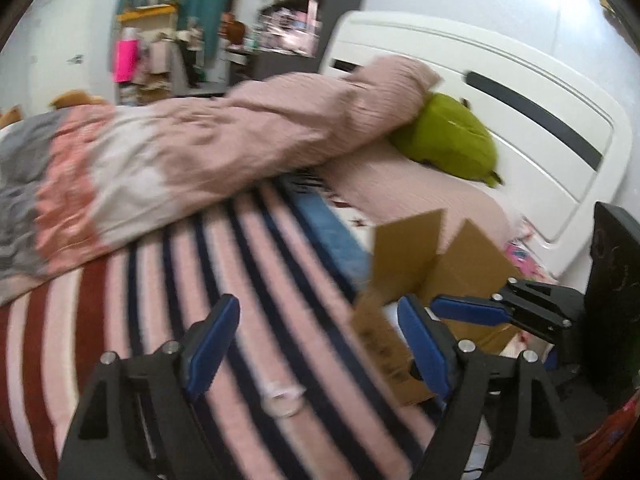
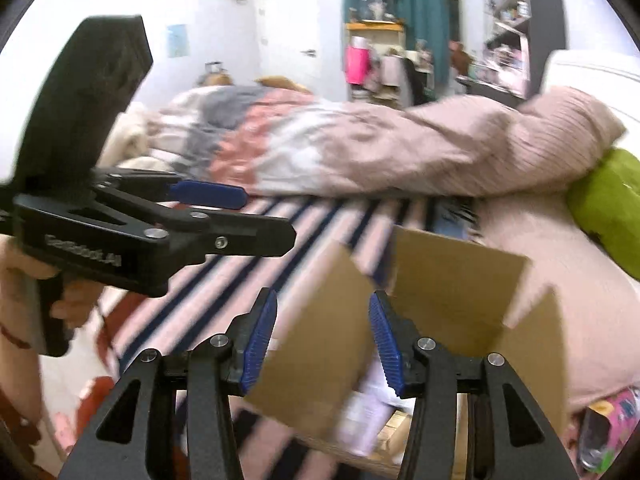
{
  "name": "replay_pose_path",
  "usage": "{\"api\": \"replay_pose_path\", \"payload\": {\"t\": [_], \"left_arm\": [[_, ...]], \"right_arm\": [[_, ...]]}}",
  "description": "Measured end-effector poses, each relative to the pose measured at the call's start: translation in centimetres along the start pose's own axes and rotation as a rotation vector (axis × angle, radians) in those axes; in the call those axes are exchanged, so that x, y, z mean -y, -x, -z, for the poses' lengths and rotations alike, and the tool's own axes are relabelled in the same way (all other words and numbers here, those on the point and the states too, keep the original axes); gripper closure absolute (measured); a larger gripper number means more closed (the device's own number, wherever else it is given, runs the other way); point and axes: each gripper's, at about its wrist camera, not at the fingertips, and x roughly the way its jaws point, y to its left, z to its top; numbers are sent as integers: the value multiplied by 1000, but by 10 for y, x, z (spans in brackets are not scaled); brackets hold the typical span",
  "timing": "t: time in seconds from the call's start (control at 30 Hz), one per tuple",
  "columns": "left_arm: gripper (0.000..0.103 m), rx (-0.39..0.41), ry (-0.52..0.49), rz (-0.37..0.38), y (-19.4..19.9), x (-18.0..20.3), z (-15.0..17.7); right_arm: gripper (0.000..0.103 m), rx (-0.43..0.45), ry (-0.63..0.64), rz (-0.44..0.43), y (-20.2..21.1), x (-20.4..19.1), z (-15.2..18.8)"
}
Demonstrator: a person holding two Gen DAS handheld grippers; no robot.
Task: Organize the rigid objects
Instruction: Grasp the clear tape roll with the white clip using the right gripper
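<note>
My left tool (image 1: pixel 316 348) stands wide open over the striped blanket (image 1: pixel 224 280) on the bed, with nothing between its blue pads; a small clear ring-shaped thing (image 1: pixel 282 400), too blurred to name, lies on the stripes below the gap. My right tool (image 2: pixel 322 340) is partly open above the cardboard box (image 2: pixel 460 288), and its pads press on nothing, though one upright flap of the box shows in the gap behind them. The box sits open on the bed, flaps up, just beside the blanket's edge and near the white headboard (image 1: pixel 500 92). Inside it I can see something pale and flat (image 2: pixel 368 412), but blur hides what it is. A green cushion (image 1: pixel 448 136) lies by the headboard under the end of a rolled pink duvet (image 1: pixel 248 136). In the right wrist view my left hand (image 2: pixel 24 300) grips the left tool's handle off to the side of the box.
</note>
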Motion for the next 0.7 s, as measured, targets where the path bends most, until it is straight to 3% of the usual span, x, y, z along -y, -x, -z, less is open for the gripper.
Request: {"api": "replay_pose_path", "payload": {"t": [0.1,0.3,0.37,0.43,0.7], "left_arm": [[24,9,41,-67,13,-29,25],[24,-9,171,-129,21,-86,87],[24,-23,203,-141,15,-100,104],[24,-37,229,-142,9,-110,119],[24,-79,278,-121,-15,-124,148]], "right_arm": [[59,-9,32,-68,-17,-29,-5],[59,-91,90,-169,-65,-85,7],[52,-127,89,-178,-86,-93,20],[42,-152,72,-170,-103,-95,33],[41,-241,22,1,-160,-74,75]]}}
